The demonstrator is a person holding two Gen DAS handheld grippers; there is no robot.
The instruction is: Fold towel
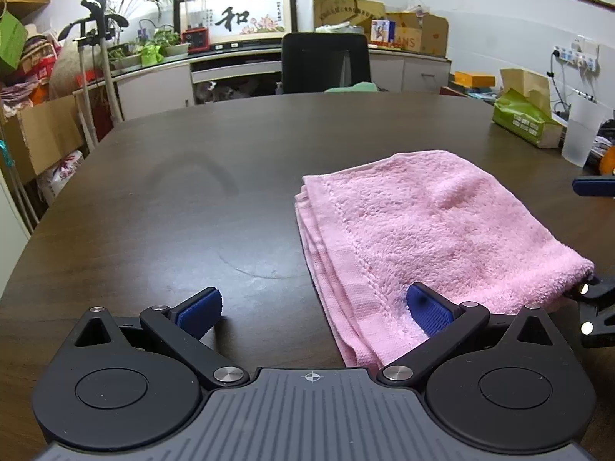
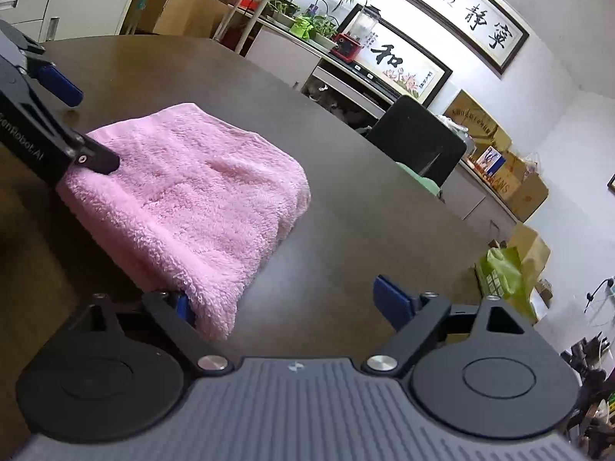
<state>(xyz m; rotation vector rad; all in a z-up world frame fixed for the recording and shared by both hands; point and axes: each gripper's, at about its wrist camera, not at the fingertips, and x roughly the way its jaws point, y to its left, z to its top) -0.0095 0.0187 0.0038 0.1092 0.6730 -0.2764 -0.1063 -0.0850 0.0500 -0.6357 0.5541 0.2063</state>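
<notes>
A pink towel (image 1: pixel 430 230) lies folded in several layers on the dark round table (image 1: pixel 192 192). My left gripper (image 1: pixel 313 311) is open. Its right finger pad rests on the towel's near left corner, and its left pad is over bare table. In the right wrist view the towel (image 2: pixel 200 192) lies to the left. My right gripper (image 2: pixel 290 303) is open. Its left finger touches the towel's near corner, and its right finger is over bare table. The left gripper's arm (image 2: pixel 46 126) shows at the towel's far left edge.
A black office chair (image 1: pixel 324 63) stands behind the table. A green tissue pack (image 1: pixel 526 121) and a frosted plastic cup (image 1: pixel 580 130) sit at the table's right edge. Cabinets, boxes and plants line the walls.
</notes>
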